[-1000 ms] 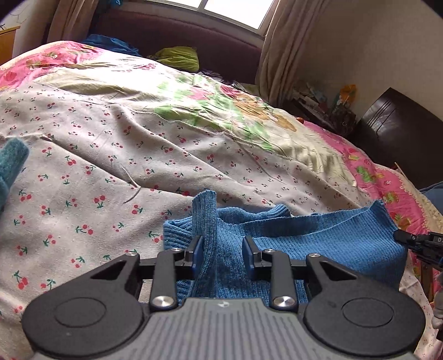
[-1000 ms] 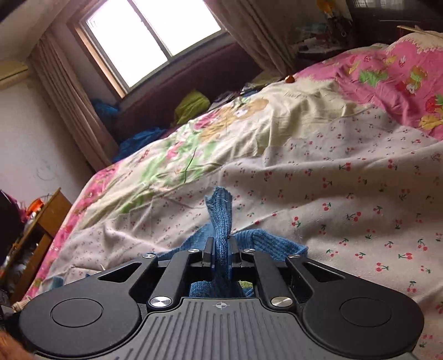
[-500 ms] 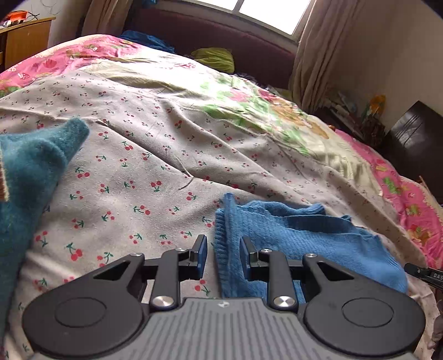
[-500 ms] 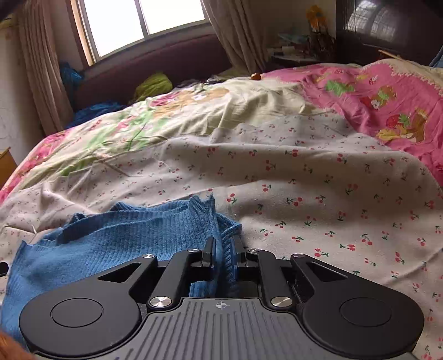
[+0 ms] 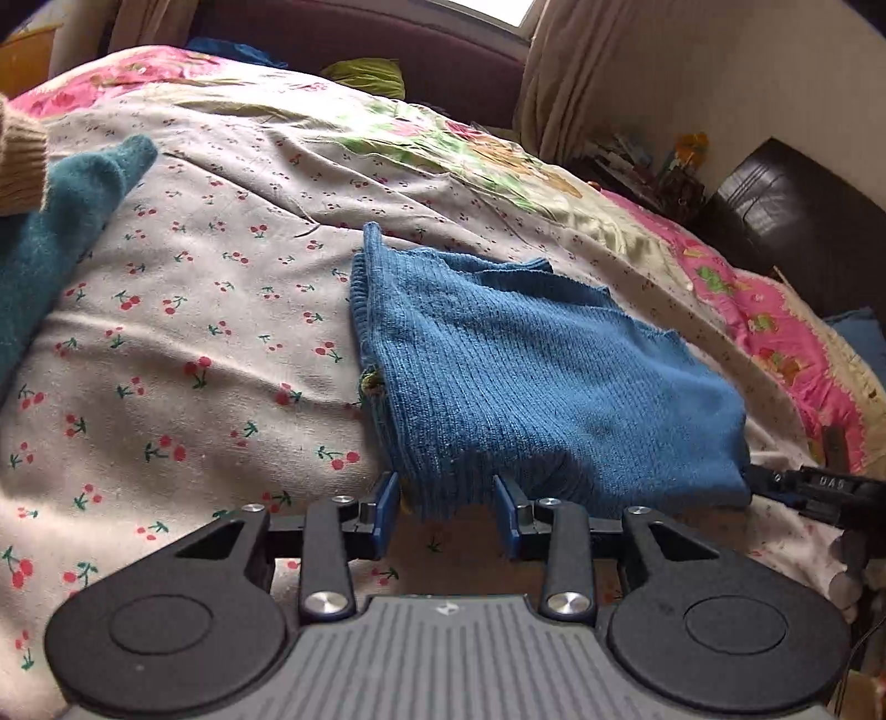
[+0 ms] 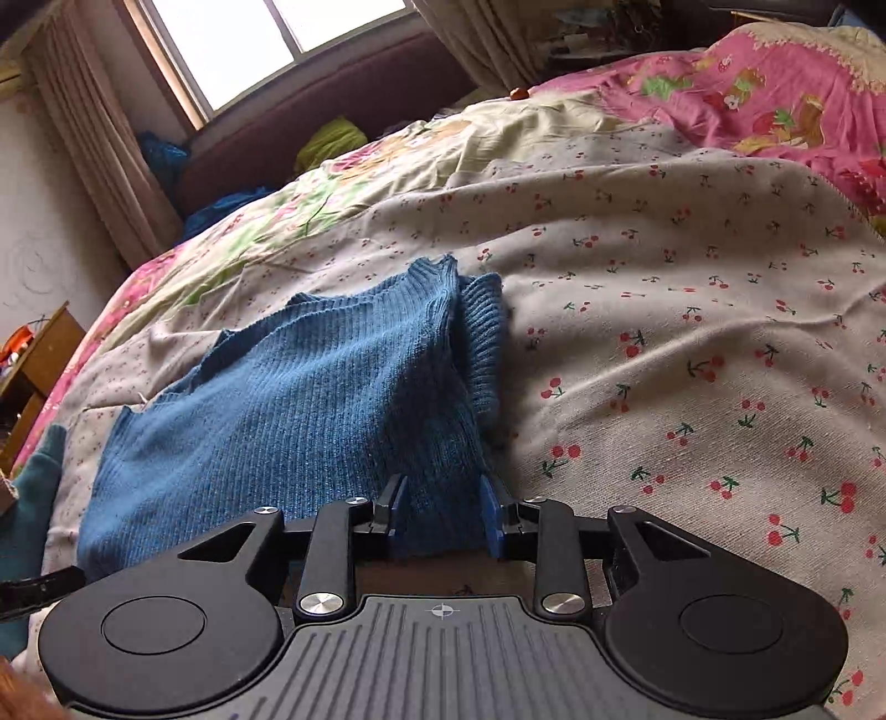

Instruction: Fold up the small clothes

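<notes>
Both grippers' fingers (image 5: 390,512) newly apart around sweater (image 5: 531,376)

Bedroom's pretty lived-in. The bed (image 6: 692,288) fills most of the room, covered in a cherry-print sheet with a pink floral quilt (image 6: 775,105) bunched at 2 o'clock. Daylight pours through the window (image 6: 277,39) at 11 o'clock, beige curtains (image 6: 105,160) either side, above a dark maroon headboard (image 6: 343,94). A wooden cabinet (image 6: 39,360) stands at 9 o'clock against the plain white wall (image 6: 39,221).
</notes>
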The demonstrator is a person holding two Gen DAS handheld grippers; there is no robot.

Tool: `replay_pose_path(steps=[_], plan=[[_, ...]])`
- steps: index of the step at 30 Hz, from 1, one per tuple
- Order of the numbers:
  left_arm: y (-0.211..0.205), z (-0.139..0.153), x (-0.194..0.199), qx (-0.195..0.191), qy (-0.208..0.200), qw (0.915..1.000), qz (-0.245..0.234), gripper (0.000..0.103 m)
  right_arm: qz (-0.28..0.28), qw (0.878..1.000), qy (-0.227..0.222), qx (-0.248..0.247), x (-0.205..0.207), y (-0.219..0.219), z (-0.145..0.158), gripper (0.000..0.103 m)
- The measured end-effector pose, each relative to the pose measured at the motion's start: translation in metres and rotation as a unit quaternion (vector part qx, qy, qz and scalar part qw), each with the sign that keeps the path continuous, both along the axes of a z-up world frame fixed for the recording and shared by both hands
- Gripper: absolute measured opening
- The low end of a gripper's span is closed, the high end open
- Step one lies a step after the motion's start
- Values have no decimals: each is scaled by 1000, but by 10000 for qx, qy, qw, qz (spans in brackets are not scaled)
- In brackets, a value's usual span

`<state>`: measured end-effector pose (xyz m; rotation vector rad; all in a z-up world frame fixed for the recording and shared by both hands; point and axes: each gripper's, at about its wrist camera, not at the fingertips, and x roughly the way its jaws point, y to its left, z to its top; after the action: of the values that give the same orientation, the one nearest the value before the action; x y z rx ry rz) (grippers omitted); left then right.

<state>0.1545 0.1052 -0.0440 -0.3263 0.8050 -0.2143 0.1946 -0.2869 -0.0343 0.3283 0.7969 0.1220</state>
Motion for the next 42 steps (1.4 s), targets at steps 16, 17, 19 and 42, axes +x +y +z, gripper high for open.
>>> replay_pose_path(steps=[16,17,19,42], plan=[[14,2,11,637,299,9975,63,24,-159,9988,241,-404,-8,-20,10,9],[15,3,8,624,299,9976,103,24,-186,9985,173,-480,-13,-19,13,9],[18,6,3,579,232,9978,226,24,-279,9971,-66,-707,-22,-14,22,9],[3,-12,16,-125,-11,9982,582,34,-83,9904,-227,-1364,24,39,26,13]])
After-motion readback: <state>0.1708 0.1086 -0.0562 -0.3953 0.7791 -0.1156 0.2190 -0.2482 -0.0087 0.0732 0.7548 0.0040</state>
